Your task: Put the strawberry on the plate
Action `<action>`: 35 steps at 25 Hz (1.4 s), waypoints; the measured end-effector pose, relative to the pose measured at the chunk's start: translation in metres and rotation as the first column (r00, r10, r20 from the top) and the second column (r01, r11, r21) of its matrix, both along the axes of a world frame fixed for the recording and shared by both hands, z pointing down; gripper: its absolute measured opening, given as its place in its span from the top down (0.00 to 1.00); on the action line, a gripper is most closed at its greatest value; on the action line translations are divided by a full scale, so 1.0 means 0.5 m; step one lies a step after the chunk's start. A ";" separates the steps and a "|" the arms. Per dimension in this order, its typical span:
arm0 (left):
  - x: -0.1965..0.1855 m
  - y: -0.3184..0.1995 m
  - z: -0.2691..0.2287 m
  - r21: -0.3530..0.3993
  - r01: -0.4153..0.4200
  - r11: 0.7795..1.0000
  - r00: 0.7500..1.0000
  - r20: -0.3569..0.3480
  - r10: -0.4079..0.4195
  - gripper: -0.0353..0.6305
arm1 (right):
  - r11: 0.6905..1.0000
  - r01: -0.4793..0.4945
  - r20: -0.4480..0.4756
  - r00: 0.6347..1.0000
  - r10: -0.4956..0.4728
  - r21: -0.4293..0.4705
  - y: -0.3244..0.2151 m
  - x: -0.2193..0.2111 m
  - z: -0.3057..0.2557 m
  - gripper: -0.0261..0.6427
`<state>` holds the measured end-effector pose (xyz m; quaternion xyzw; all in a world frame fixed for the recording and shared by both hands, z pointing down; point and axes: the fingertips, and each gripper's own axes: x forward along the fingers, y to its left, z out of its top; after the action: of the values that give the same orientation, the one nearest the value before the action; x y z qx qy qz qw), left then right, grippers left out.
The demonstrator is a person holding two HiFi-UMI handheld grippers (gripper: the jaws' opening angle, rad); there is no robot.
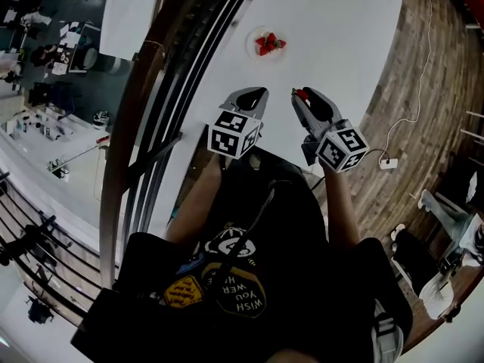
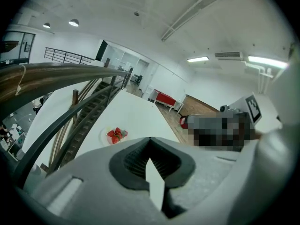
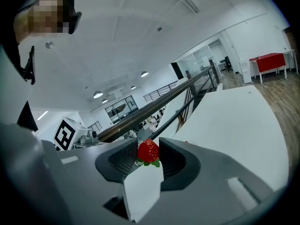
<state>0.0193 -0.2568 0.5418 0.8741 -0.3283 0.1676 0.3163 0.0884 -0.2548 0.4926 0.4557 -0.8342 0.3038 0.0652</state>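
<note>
A red strawberry [image 3: 148,151] with green leaves sits pinched between the pads of my right gripper [image 3: 149,147]. In the head view this gripper [image 1: 300,95] hovers over the near part of the white table [image 1: 340,36], with the berry [image 1: 301,94] at its tip. Farther up the table lies a small white plate [image 1: 252,45] with a few strawberries [image 1: 268,43] on it. My left gripper [image 1: 259,93] hangs just left of the right one, shut and holding nothing. The left gripper view has the plate [image 2: 104,136] ahead, beyond the closed tips of the left gripper [image 2: 150,142].
A dark handrail and stair rails [image 1: 151,127] run along the table's left side. To the right, wooden floor carries a white cable and power strip [image 1: 387,162]. A red bench [image 2: 166,99] stands far off. The person's legs fill the lower head view.
</note>
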 end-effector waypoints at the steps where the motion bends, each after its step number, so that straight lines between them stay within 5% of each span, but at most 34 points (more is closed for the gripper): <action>1: 0.000 -0.004 0.006 -0.005 -0.001 1.000 1.000 0.000 0.001 0.94 | 1.000 0.003 -0.004 1.000 -0.003 -0.006 -0.004 0.000 0.008 0.75; 35: 0.010 -0.137 0.166 -0.098 0.108 0.989 0.994 0.038 -0.105 0.94 | 0.986 0.122 -0.071 0.989 -0.131 -0.115 -0.168 -0.020 0.253 0.75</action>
<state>0.0241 -0.3251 0.6249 0.8357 -0.3708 0.1809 0.3626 0.0784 -0.3385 0.6192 0.4089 -0.8403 0.3264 0.1422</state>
